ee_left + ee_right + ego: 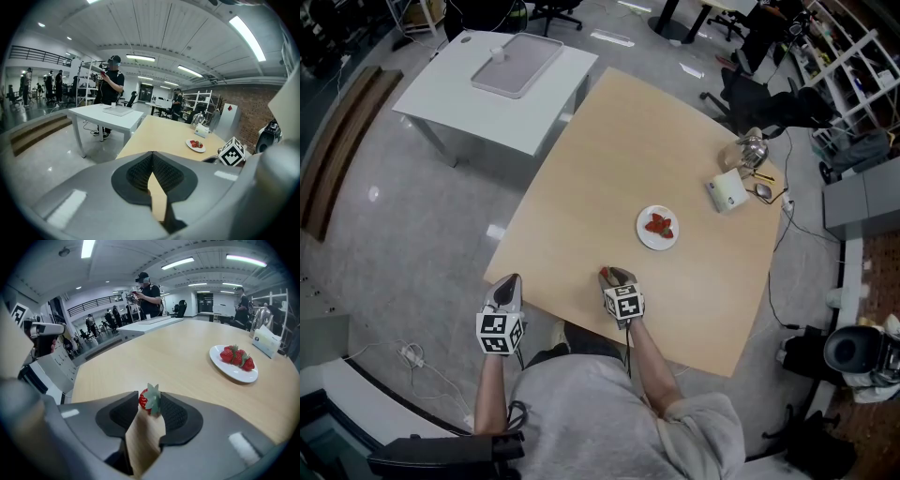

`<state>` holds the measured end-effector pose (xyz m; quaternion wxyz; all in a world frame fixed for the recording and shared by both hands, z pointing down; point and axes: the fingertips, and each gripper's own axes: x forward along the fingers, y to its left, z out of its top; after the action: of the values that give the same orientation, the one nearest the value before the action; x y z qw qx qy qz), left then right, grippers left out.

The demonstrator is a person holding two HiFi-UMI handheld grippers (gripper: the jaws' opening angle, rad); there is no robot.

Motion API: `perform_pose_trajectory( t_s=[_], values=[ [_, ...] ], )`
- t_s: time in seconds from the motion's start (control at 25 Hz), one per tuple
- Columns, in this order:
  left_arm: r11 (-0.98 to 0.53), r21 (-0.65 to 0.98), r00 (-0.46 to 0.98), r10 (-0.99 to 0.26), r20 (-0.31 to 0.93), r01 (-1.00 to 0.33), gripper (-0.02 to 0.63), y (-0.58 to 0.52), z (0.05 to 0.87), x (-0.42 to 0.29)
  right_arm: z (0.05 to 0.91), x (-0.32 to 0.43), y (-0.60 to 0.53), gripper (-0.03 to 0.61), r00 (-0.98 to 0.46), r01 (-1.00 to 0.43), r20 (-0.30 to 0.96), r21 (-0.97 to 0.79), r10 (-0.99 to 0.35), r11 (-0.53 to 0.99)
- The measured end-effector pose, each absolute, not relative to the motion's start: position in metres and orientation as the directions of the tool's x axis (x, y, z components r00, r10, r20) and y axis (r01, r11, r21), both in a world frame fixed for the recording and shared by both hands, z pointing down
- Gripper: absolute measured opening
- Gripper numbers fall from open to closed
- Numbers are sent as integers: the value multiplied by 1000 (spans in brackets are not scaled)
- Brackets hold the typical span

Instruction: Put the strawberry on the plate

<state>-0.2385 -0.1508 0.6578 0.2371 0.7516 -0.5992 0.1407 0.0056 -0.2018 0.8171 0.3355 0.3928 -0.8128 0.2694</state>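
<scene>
Strawberries number four in all. One strawberry (144, 400) sits pinched between the pads of the right gripper (149, 405), green leaf cap facing the camera, low over the tan table (628, 141) near its front edge. What look like three more lie on the single white plate (641, 223), at about one o'clock from that gripper and well apart from it. The left gripper (152, 158) has its jaw tips together with nothing between them; in the head view it hangs off the table edge at nine o'clock from the right one. Each of the two grippers carries one cube (624, 302) printed with black-and-white square markers. At two o'clock from the plate stand one white box (727, 191) and one glass vessel (751, 150).
</scene>
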Motion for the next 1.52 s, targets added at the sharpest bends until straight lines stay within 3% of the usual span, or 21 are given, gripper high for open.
perform_pose_trajectory(
  t_s=[0.56,1.52],
  values=[
    [-206,197,278,-826,490,-959,20,-154,659,-229,797,18,-213,144,-455,-842,725,-160,-518,516],
    [-314,208,377,-779,501,-926,20,-189,668,-183,775,109,-270,143,-318,-943,664,-146,-677,300]
  ],
)
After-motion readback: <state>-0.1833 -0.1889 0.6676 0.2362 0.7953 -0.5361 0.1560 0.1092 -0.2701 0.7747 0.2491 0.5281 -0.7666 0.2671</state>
